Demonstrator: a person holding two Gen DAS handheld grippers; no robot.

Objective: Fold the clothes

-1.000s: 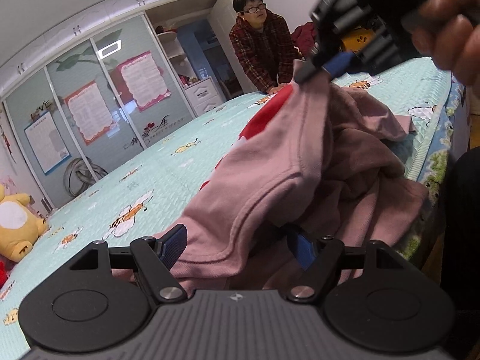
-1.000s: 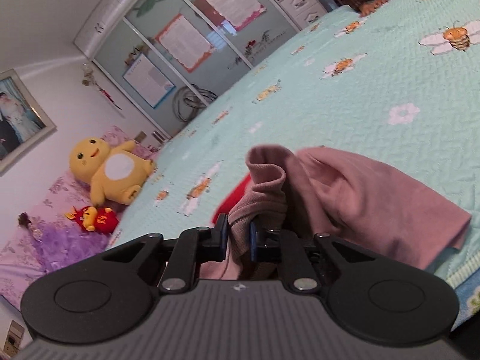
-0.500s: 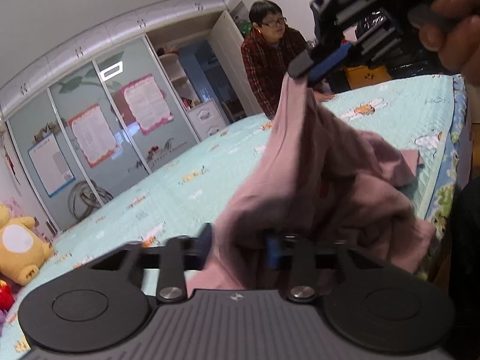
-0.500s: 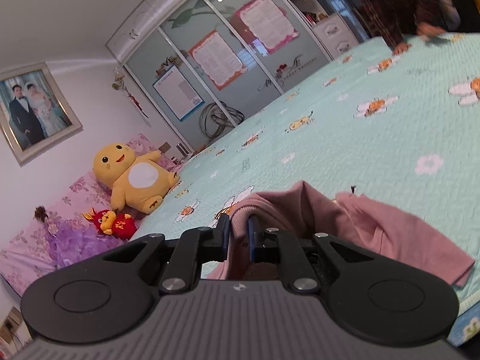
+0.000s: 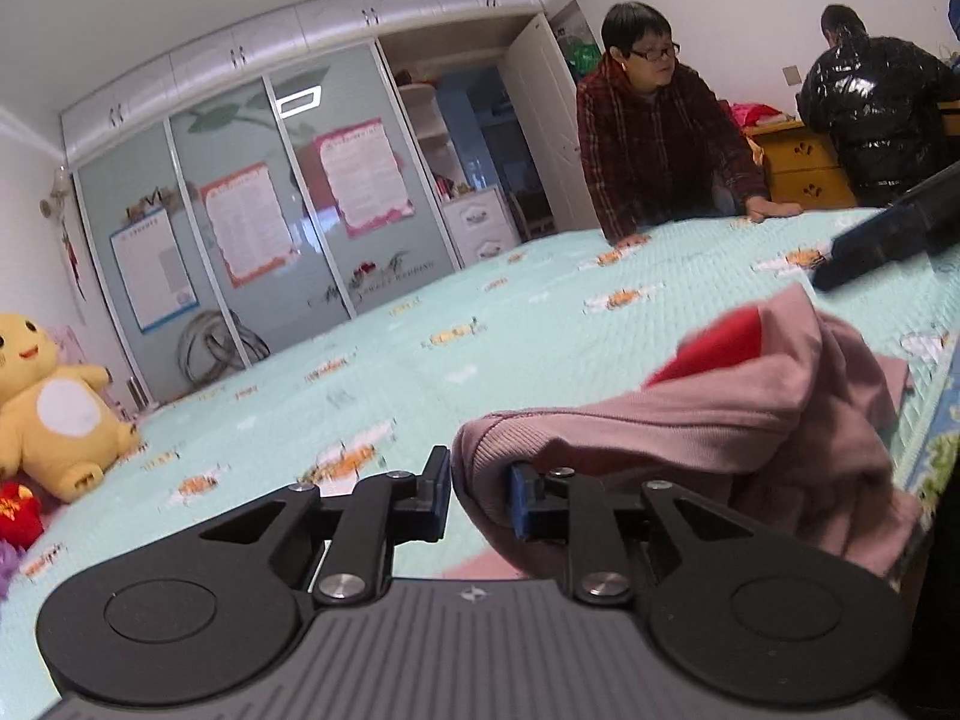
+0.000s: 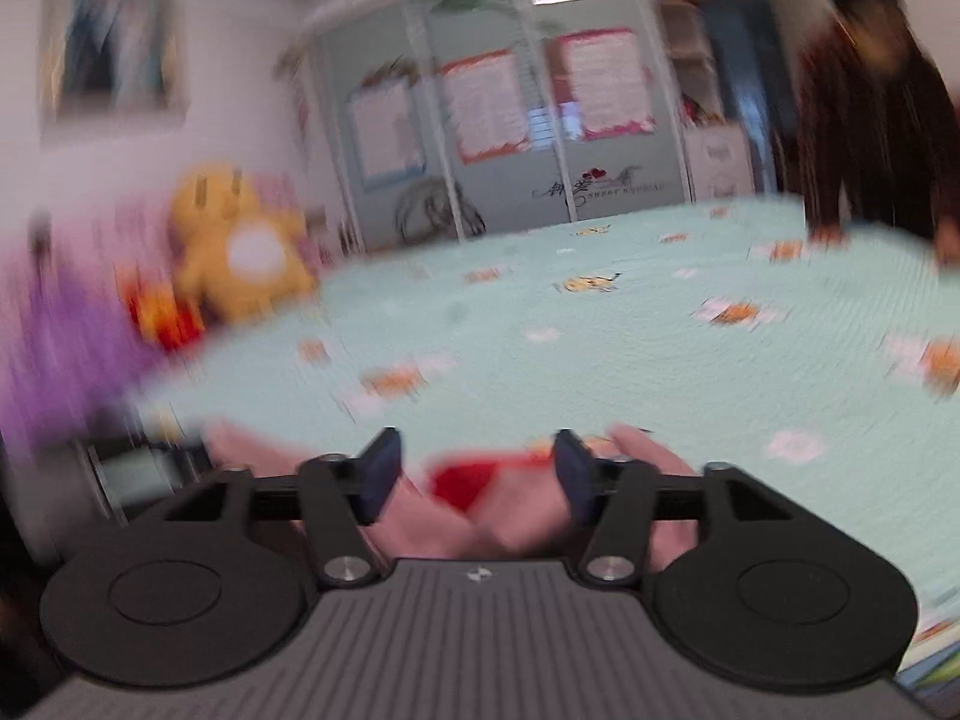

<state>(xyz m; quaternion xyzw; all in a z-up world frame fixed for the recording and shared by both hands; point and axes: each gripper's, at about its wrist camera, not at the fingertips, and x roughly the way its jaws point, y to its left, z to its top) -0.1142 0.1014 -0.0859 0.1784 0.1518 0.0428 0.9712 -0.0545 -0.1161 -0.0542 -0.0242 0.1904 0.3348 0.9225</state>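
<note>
The left tongs (image 5: 479,493) point slightly downward, jaws narrowed onto a fold of pink garment (image 5: 708,420) and pinching it. The right tongs (image 6: 474,474) have just been opening; their jaws stand wide, pads clear of the cloth lying between them.

The right gripper (image 6: 474,471) has just been opening; its jaws stand wide apart above the pink garment (image 6: 522,525), gripping nothing. A red patch (image 6: 462,480) shows between them on the mint bedspread (image 6: 630,348). The view is motion-blurred, with a yellow plush toy (image 6: 240,246) at left.

Both wrist views skim low across the bed (image 5: 540,324)
</note>
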